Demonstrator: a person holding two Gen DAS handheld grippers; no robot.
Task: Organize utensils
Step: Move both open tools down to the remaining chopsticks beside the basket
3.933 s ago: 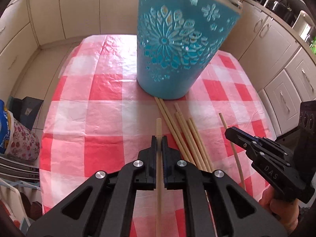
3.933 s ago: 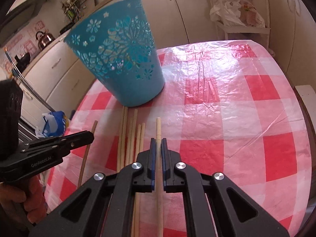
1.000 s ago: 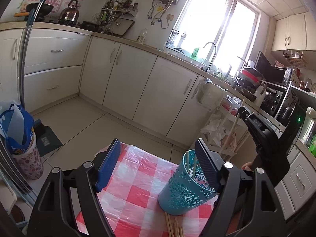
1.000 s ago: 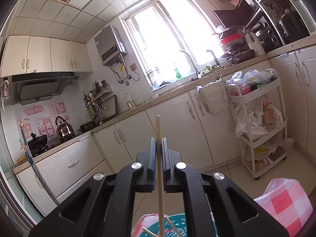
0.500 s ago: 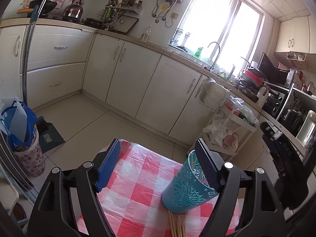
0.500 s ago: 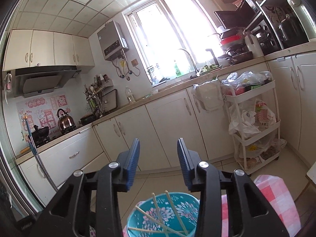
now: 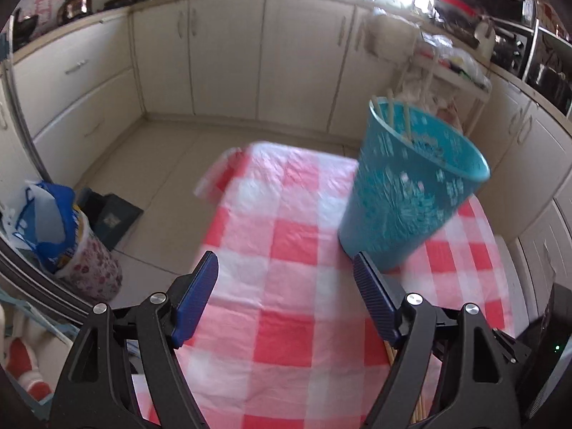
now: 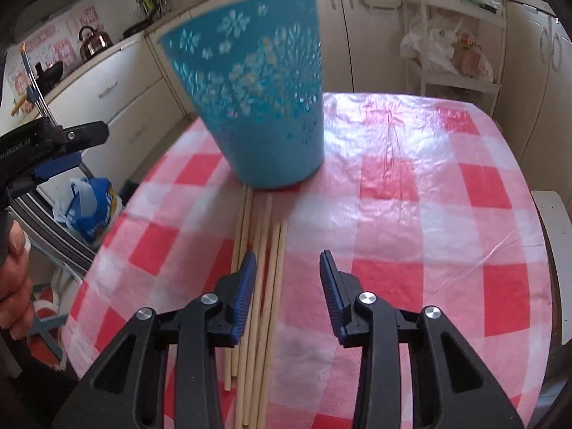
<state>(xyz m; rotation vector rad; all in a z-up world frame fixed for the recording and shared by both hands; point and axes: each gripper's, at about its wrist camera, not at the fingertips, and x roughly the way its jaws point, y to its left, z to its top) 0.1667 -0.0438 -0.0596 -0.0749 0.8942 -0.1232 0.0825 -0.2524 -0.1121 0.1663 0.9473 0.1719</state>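
Observation:
A teal bucket with a flower pattern stands on the red-and-white checked tablecloth; several wooden chopsticks stick up inside it. It also shows in the right wrist view. Several loose chopsticks lie on the cloth in front of the bucket. My right gripper is open and empty, low over their near ends. My left gripper is open wide and empty, above the table left of the bucket; it also shows at the left of the right wrist view.
Cream kitchen cabinets run along the back walls. A white trolley with bags stands behind the table. A blue bag in a floral bin sits on the floor to the left. The table edge is near the chopsticks.
Both grippers have tipped down from looking across the kitchen to looking at the table. The right gripper has dropped low over the loose chopsticks. Both stay open and empty.

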